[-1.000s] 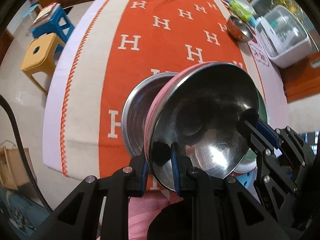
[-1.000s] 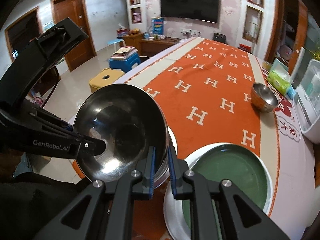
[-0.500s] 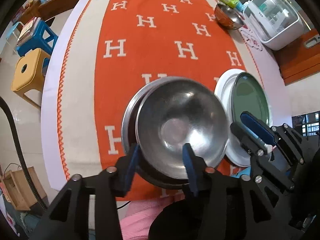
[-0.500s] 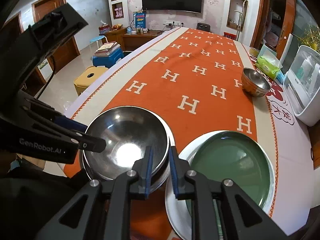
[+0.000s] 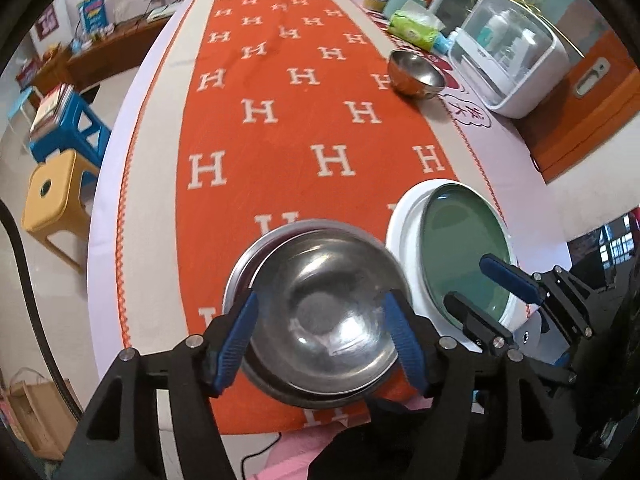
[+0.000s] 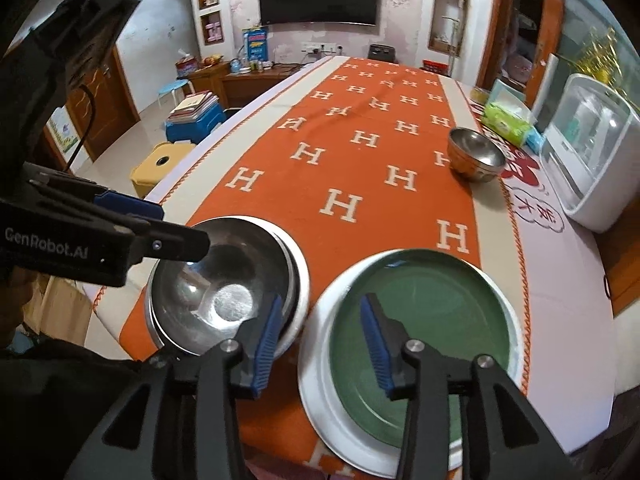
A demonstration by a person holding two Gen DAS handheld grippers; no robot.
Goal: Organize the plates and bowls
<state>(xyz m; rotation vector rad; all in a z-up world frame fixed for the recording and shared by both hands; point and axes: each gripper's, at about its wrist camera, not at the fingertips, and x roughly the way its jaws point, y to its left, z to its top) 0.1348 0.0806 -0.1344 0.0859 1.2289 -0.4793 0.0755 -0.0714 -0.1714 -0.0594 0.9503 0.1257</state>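
Note:
A steel bowl (image 5: 324,320) sits nested in a stack of bowls (image 6: 224,288) at the near edge of the orange table runner. My left gripper (image 5: 320,336) is open, its blue fingers apart on either side of the stack. My right gripper (image 6: 320,332) is open and empty, between the bowl stack and a green plate (image 6: 424,316) that lies on a white plate (image 6: 316,384); the plates also show in the left wrist view (image 5: 460,240). A small steel bowl (image 6: 476,156) stands alone far right on the table, also in the left wrist view (image 5: 416,74).
A white lidded container (image 6: 592,168) and a green tissue pack (image 6: 508,124) stand along the table's right side. Yellow (image 5: 52,196) and blue (image 5: 64,128) stools stand on the floor to the left. The table's near edge is just below the stacks.
The tilted steel bowl was lowered flat onto the bowl stack. Both grippers let go of it and opened wide, and the right gripper moved right toward the plates.

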